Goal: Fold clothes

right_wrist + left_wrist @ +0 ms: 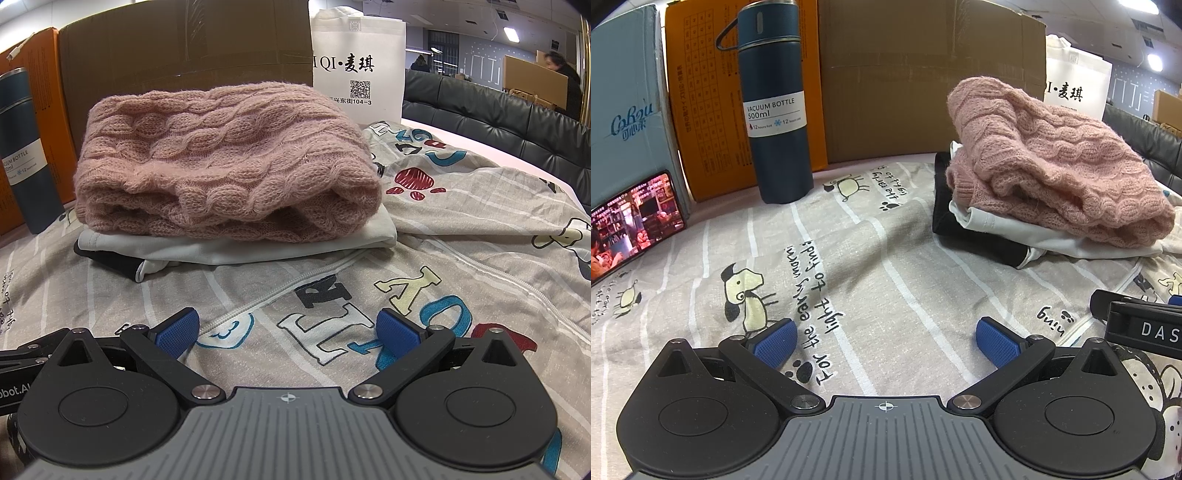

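Both grippers hover empty over the printed sheet, pile set aside

The pink sweater (225,162) tops a folded stack (993,236) at the back, likely parked clear of the working area; left gripper (886,341) and right gripper (288,332) have jaws spread wide, pinching nothing, above the sheet (871,258) beside a bottle (774,103)

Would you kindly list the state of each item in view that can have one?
Pink cable-knit sweater: folded, top of the stack.
White garment: folded, under the sweater.
Black garment: folded, bottom of the stack.
Dark blue vacuum bottle: upright, capped.
Phone: propped up, screen on.
Left gripper: open, empty.
Right gripper: open, empty.
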The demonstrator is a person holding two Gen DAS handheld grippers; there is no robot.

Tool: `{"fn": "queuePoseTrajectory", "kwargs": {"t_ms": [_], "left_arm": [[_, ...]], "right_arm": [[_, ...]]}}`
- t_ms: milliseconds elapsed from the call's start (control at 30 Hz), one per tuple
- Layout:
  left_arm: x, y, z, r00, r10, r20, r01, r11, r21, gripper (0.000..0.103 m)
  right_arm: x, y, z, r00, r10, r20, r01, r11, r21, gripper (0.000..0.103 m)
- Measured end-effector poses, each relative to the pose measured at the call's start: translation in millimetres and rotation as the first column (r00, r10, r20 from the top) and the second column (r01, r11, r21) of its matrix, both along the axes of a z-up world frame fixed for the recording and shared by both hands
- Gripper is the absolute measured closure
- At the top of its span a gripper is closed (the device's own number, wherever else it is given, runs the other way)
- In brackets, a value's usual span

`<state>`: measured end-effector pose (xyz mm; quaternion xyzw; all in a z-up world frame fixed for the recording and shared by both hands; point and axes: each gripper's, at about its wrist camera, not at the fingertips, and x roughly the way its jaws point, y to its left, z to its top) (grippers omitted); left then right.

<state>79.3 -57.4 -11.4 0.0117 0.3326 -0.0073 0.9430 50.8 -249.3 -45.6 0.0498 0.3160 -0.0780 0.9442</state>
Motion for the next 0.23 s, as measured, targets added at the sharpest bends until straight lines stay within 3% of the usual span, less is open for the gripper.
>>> {"fn": "queuePoseTrajectory", "kwargs": {"t_ms": [233], "left_arm": [[-0.4, 0.4, 0.2, 1.000, 0.001, 0.001, -0.001, 1.000, -0.004, 0.000]], "right_arm": [[0.1, -0.2, 0.1, 1.000, 0.000, 0.000, 0.000, 1.000, 0.000, 0.000]]}}
